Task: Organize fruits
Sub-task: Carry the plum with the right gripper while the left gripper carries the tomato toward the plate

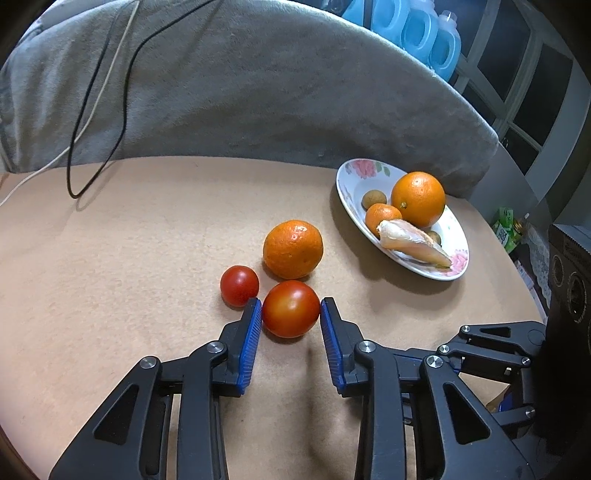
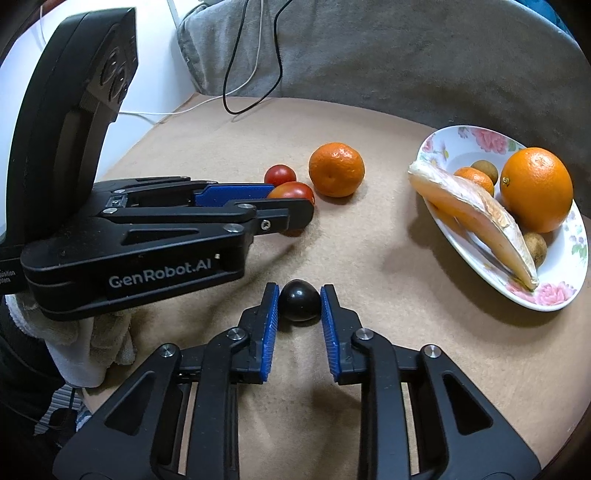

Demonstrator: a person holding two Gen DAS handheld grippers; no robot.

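My left gripper [image 1: 290, 308] has its blue pads on both sides of a large red tomato [image 1: 290, 308] on the tan table; it shows from the side in the right wrist view [image 2: 295, 210]. A smaller tomato [image 1: 239, 285] and a mandarin [image 1: 293, 248] lie just beyond. My right gripper [image 2: 299, 301] brackets a small black round fruit [image 2: 299, 300] on the table, pads touching or nearly touching. A floral plate [image 2: 554, 299] at right holds a big orange [image 2: 537, 188], a small mandarin, a pomelo wedge [image 2: 476, 218] and brown longans.
A grey blanket [image 1: 258, 92] rises behind the table, with black and white cables [image 1: 96, 122] hanging over it. Blue bottles [image 1: 417, 29] stand at the far right. The table edge curves away right of the plate [image 1: 351, 192].
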